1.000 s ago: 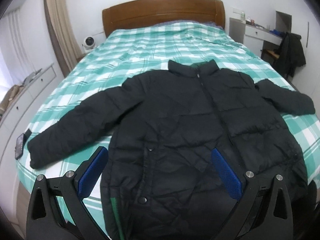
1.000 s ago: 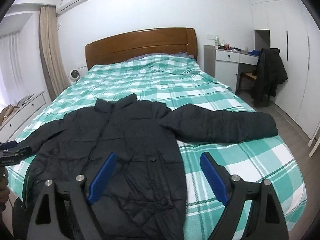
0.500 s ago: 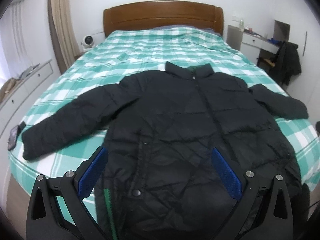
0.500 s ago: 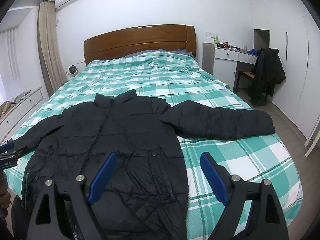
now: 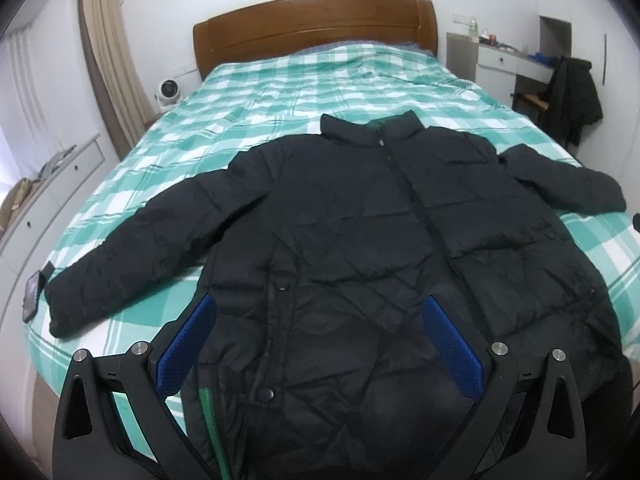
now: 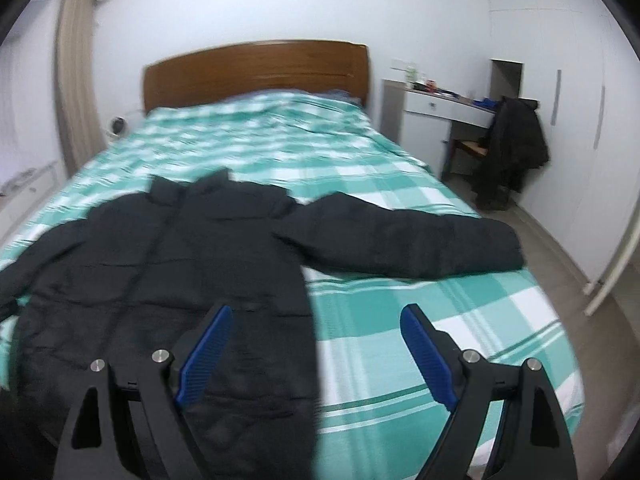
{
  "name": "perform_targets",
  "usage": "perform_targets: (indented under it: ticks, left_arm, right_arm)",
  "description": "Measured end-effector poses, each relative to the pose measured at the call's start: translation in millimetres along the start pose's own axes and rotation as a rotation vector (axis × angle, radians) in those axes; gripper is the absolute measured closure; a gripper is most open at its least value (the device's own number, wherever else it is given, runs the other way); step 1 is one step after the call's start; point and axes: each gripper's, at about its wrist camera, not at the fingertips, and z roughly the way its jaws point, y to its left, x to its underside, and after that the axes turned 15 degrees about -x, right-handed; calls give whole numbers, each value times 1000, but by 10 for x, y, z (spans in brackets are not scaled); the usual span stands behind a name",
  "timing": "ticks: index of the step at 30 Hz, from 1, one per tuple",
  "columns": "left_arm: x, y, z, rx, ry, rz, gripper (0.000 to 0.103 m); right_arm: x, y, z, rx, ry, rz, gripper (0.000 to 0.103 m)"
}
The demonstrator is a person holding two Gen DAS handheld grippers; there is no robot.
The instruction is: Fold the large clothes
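A black padded jacket [image 5: 360, 240] lies flat and face up on the bed [image 5: 280, 92], collar toward the headboard, both sleeves spread out sideways. My left gripper [image 5: 318, 308] hovers open above the jacket's lower front, nothing between its blue pads. In the right wrist view the same jacket [image 6: 168, 264] fills the left half, its right sleeve [image 6: 404, 240] stretching toward the bed's edge. My right gripper [image 6: 316, 316] stands open over the jacket's right hem edge, holding nothing.
A green-and-white checked cover spreads over the bed, with a wooden headboard [image 5: 312, 24] behind. A phone [image 5: 31, 295] lies at the bed's left edge. A white desk [image 6: 444, 108] and a chair draped with a dark coat [image 6: 512, 148] stand right. Low drawers [image 5: 44, 200] line the left wall.
Both grippers drifted a little lower and sideways; the left view now centres on the jacket more. The right view swung left and is blurred. Both stay open.
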Motion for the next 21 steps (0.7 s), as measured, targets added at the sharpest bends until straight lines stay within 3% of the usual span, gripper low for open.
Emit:
perform_targets:
  ticks: [4, 11, 14, 19, 21]
  left_arm:
    - [-23, -46, 73, 9, 21, -9, 0]
    - [-44, -110, 88, -23, 14, 28, 0]
    - [-37, -79, 90, -23, 18, 16, 0]
    - [0, -27, 122, -31, 32, 16, 0]
    - [6, -8, 125, -39, 32, 23, 0]
  right_arm:
    - [-33, -186, 145, 98, 61, 4, 15]
    - [-38, -360, 156, 177, 75, 12, 15]
    - [-46, -426, 150, 156, 69, 17, 15]
    - [-132, -800, 205, -40, 2, 53, 15]
    - [-214, -1046, 295, -80, -5, 75, 15]
